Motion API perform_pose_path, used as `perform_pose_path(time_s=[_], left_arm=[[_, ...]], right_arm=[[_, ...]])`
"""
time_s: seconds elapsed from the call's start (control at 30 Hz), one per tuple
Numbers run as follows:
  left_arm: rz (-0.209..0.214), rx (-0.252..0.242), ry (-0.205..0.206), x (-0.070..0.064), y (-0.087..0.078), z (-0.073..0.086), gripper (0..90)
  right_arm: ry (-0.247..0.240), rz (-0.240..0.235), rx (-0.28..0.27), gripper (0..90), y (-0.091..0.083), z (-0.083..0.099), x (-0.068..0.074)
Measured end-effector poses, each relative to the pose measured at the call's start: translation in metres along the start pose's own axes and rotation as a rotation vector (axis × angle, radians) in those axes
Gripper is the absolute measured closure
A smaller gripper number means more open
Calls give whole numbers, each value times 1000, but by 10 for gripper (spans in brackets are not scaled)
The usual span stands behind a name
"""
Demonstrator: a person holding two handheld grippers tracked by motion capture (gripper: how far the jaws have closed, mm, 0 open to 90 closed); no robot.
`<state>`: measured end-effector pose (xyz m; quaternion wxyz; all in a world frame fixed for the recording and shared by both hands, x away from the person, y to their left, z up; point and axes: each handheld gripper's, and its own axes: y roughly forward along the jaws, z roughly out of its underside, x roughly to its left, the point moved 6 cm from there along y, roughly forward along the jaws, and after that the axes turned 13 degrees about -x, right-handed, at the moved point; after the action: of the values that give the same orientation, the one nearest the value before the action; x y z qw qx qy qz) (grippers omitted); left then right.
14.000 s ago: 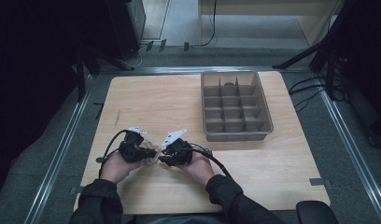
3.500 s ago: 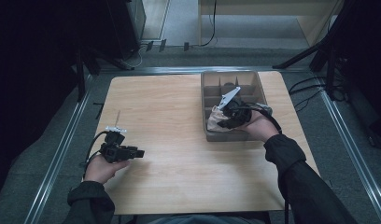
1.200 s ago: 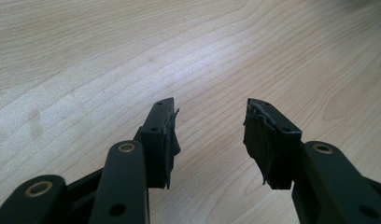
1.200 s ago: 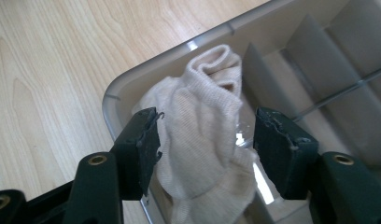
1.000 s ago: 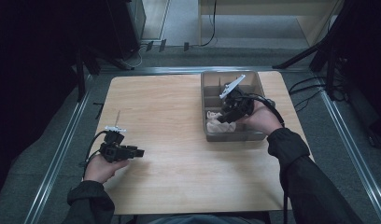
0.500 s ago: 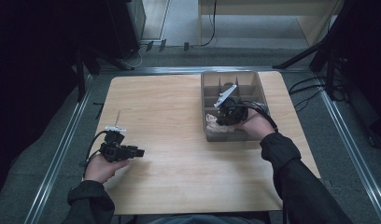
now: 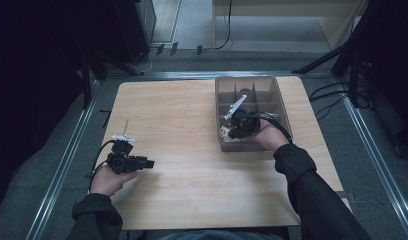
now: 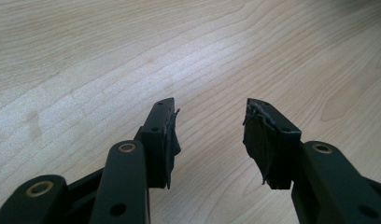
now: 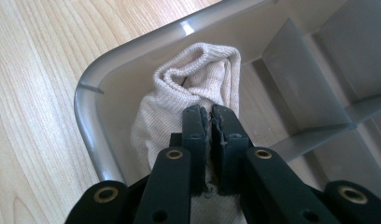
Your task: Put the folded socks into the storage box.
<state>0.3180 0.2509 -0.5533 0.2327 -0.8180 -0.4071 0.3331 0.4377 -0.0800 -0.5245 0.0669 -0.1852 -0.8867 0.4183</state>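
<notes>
A grey divided tray (image 7: 244, 78) stands at the back right of the wooden table. A rolled beige knitted cloth (image 9: 193, 74) sits in its near-left corner compartment (image 9: 88, 107). My right gripper (image 9: 210, 114) is shut on the cloth, its jaws pinching the fabric from above. In the high view the right gripper (image 7: 235, 131) is down in that compartment, with the pale cloth (image 7: 224, 133) at its tips. Low over bare wood at the front left, my left gripper (image 8: 209, 135) is open and holds nothing. It also appears in the high view (image 7: 151, 163).
The tray's other compartments (image 9: 347, 56) look bare where visible. Wooden tabletop (image 7: 182, 115) stretches between the two hands. Metal rails (image 7: 67, 160) run along the table's sides, and cables (image 7: 332, 100) lie on the floor to the right.
Long ago both hands were together at the front centre. Over the last second the right gripper has dropped lower into the tray's near-left compartment with the cloth. The left gripper has stayed put.
</notes>
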Motion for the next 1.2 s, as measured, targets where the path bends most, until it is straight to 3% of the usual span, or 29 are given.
perform_pose_path(time_s=[0.37,1.2], left_arm=[[2,0,0,0,0,0,526],[1,3,2,0,1,0,526]], right_arm=[[-7,-11,48,845,14,3,3],[-14,-18,79,860,23,5,0]])
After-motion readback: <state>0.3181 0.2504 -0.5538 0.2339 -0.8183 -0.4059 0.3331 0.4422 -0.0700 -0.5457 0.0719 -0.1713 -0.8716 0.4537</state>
